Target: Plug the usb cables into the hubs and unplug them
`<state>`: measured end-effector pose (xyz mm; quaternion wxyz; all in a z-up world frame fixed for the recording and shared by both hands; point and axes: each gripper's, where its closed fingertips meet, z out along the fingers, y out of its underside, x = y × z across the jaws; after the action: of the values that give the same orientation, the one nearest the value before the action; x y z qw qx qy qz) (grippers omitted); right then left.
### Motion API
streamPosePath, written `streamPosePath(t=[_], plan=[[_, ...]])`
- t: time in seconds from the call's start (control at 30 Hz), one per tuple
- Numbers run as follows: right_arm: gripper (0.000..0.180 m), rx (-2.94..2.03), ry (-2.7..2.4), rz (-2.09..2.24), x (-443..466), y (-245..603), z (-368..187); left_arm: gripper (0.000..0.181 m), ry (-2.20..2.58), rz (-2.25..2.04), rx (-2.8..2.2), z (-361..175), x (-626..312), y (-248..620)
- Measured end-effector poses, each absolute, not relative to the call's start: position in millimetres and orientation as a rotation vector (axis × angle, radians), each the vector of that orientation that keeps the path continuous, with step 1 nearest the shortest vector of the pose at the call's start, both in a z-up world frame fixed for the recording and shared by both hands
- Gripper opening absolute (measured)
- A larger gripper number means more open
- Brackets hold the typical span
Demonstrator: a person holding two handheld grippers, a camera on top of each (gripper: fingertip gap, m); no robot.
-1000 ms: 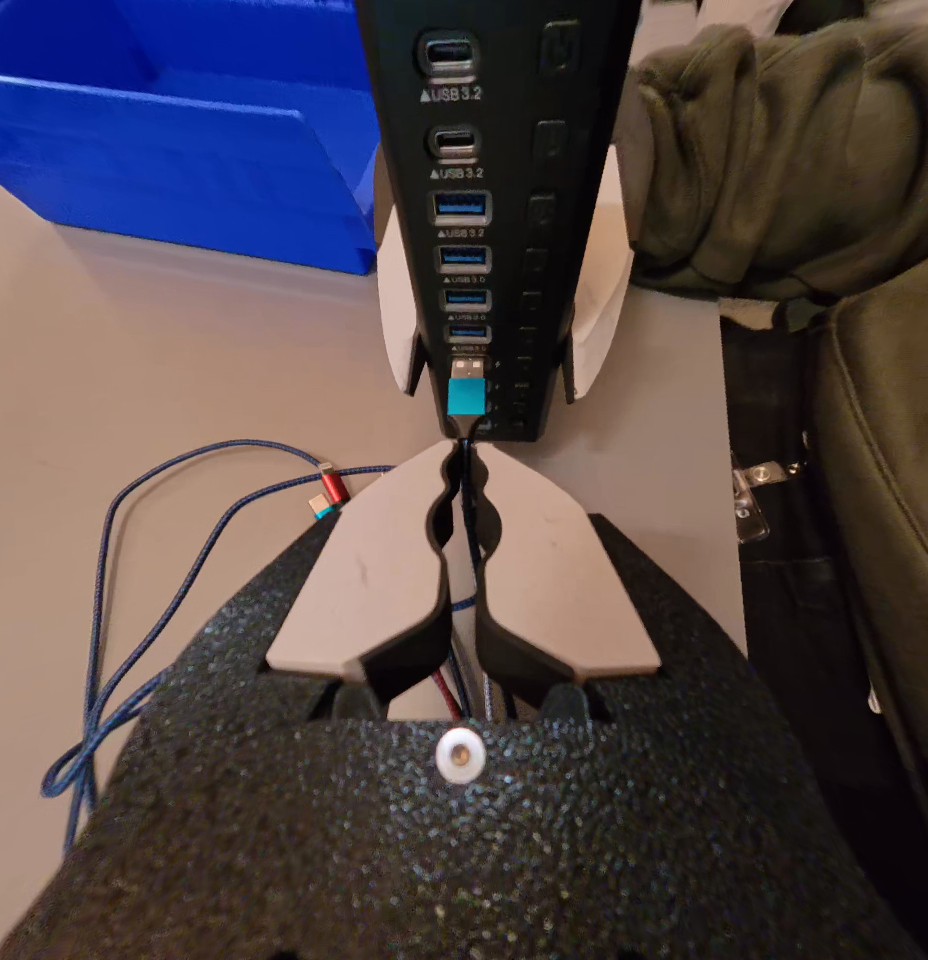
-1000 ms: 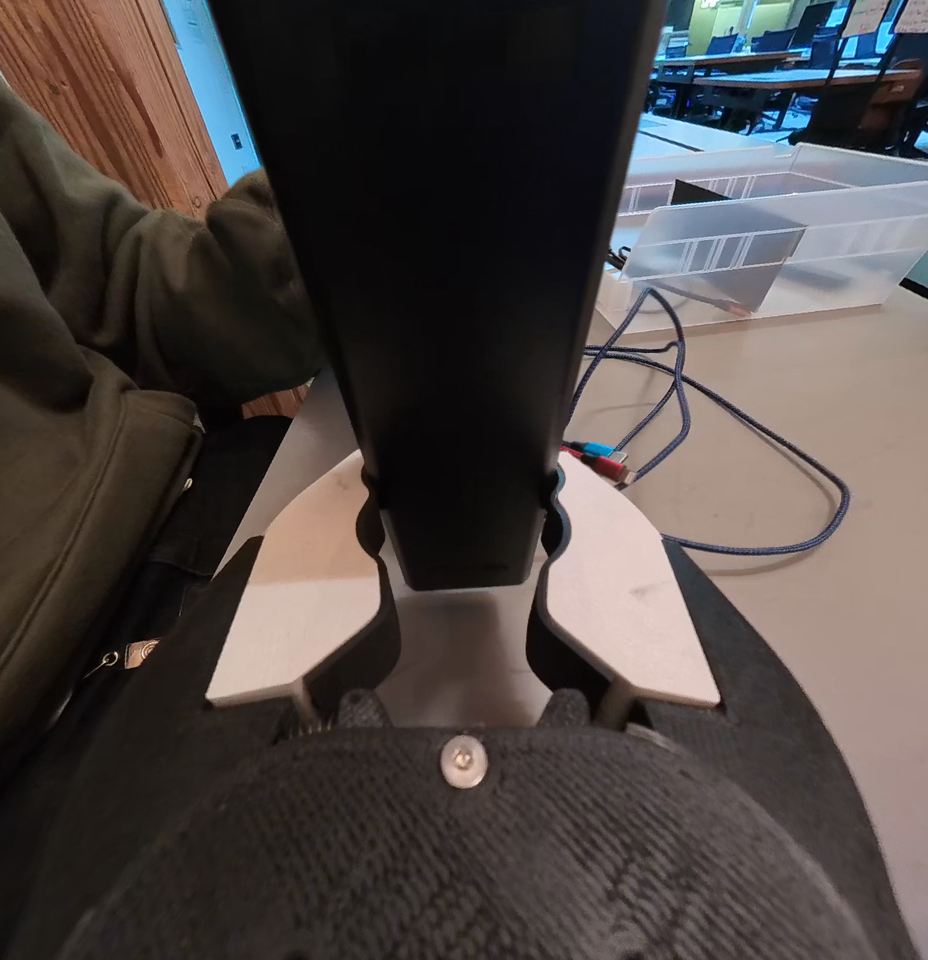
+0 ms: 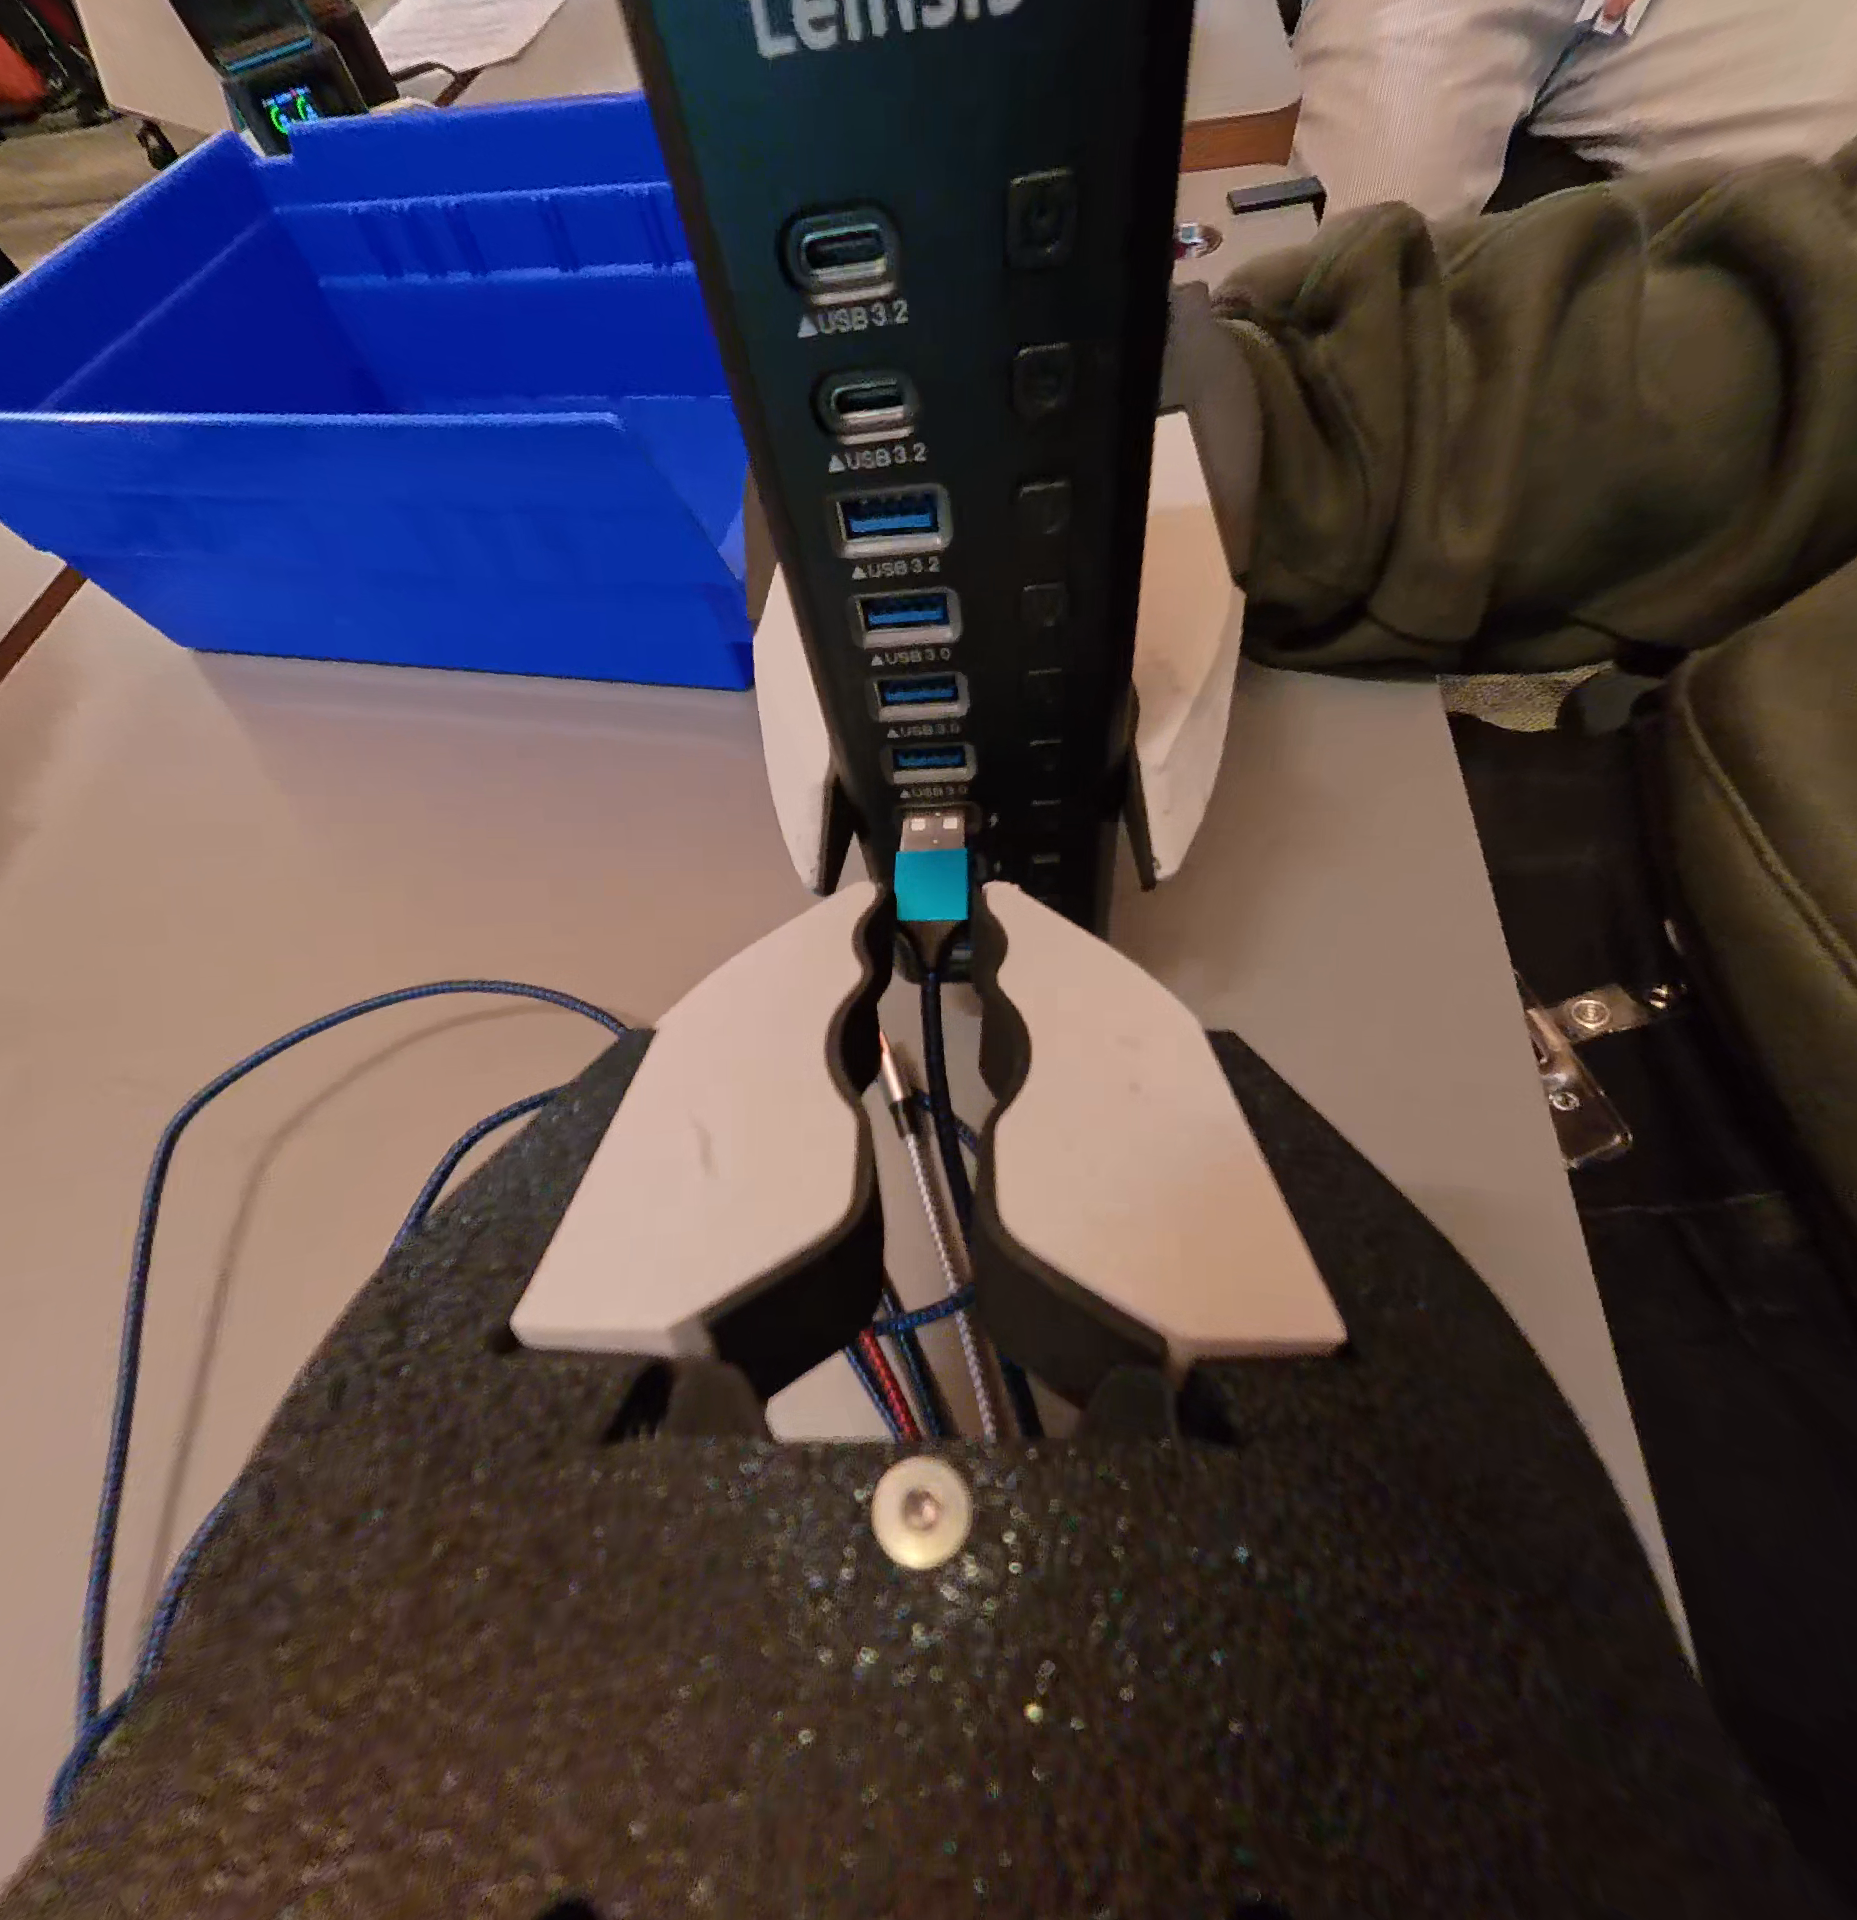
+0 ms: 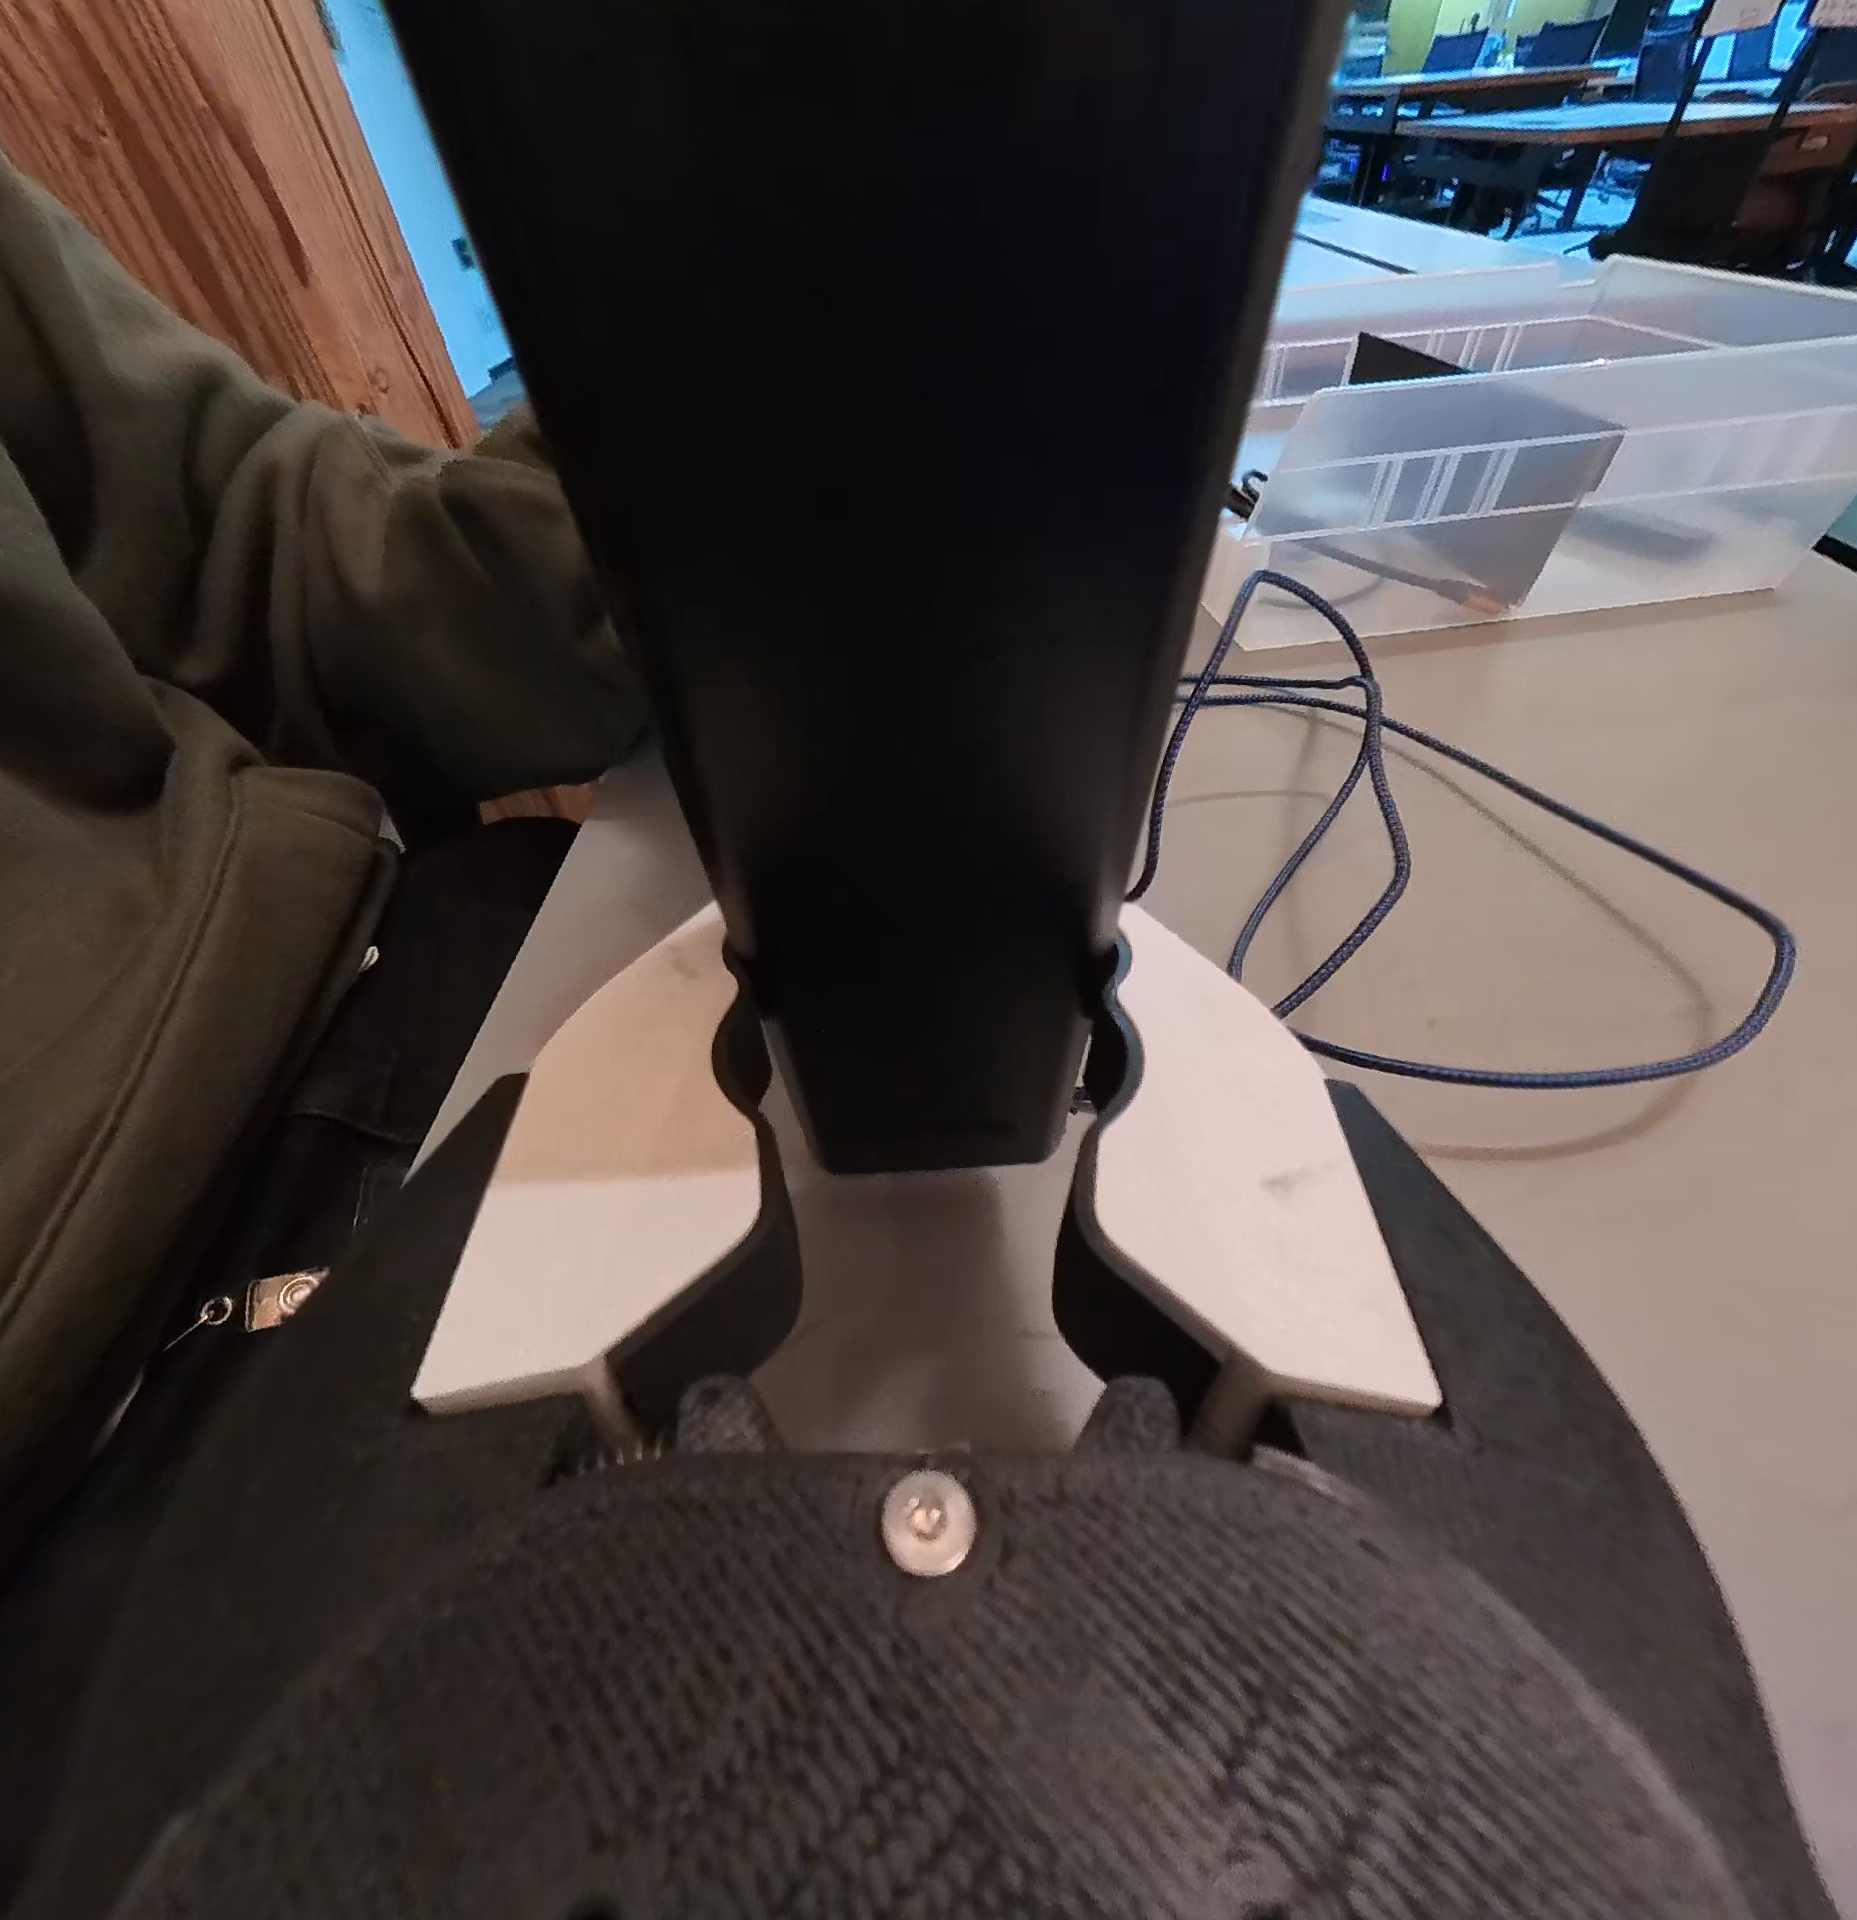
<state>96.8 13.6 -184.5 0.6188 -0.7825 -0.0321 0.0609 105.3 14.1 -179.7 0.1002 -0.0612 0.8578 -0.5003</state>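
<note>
Each gripper (image 3: 929,914) (image 4: 929,966) has pale grey fingers, a black textured body, one silver screw (image 3: 921,1512); olive-green sleeve (image 3: 1526,436).

The right gripper (image 4: 922,997) clamps the near end of a long black hub (image 4: 882,499), one fingertip (image 4: 742,1023) pressed on each side. The hub's plain back rises above the beige table (image 4: 1589,1226). Right of it, a dark blue braided cable (image 4: 1589,1060) loops across the table toward a clear plastic bin (image 4: 1630,447). At the left is a dark green sleeve (image 4: 311,582).
</note>
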Motion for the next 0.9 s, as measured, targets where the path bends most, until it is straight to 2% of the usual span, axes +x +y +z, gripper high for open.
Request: streamPosePath(t=[0.5, 0.67, 0.9], plan=[[0.060, -1.892, -0.091, 0.140, 94, 20, -197, 0.013, 2.586, -1.372, -0.157, -186, 105, 20], [0.060, -1.843, -0.080, 0.158, 95, 18, -190, 0.012, 2.555, -1.541, -0.222, -183, 106, 11], [0.060, -1.885, -0.084, 0.142, 94, 20, -196, 0.013, 2.581, -1.456, -0.212, -191, 107, 11]])
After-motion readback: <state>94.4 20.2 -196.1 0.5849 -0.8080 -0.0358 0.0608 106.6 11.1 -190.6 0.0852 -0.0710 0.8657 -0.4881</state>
